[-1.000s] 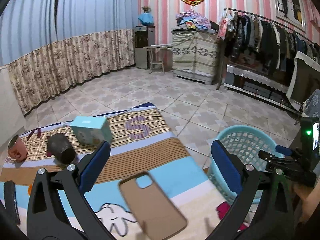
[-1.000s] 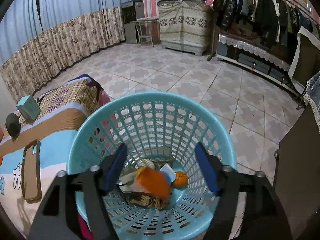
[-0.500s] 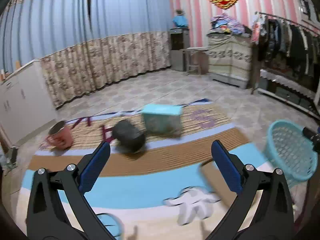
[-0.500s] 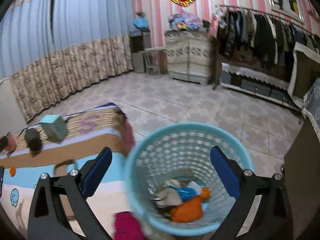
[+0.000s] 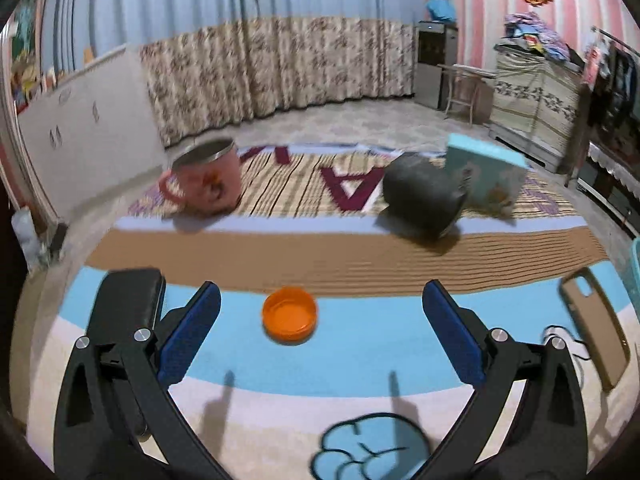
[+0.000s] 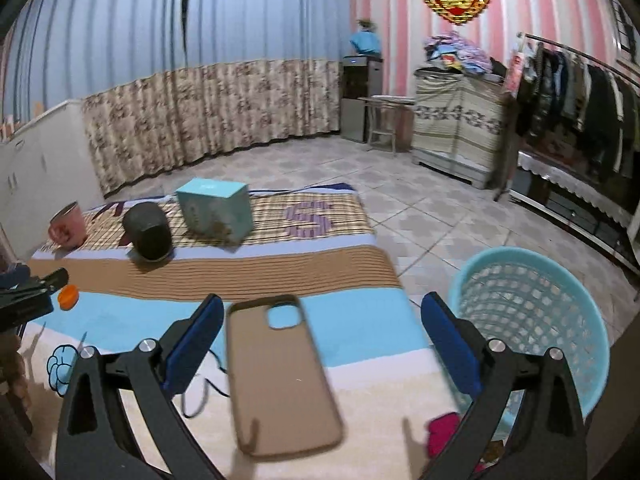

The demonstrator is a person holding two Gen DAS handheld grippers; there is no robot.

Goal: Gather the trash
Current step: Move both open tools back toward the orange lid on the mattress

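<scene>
Clutter rings our workspace on the blanket (image 5: 360, 320): a pink mug (image 5: 206, 180), a dark pot (image 5: 424, 196) on its side touching a teal box (image 5: 486, 172), a black case (image 5: 128, 304), a tan phone case (image 6: 276, 368). We hold our left gripper (image 5: 320, 332) low and level, spread wide and empty, the orange cap (image 5: 289, 315) lying between its fingers. Our right gripper (image 6: 322, 344) gapes empty over the phone case, the blue basket (image 6: 532, 312) just beside.

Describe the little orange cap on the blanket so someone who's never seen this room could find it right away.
Start at the striped blanket spread on the tiled floor and find its light blue band. The orange cap lies there, open side up, just ahead of the left hand-held gripper. It is the only small, round, bright orange thing; the items nearby are bigger and duller.
</scene>
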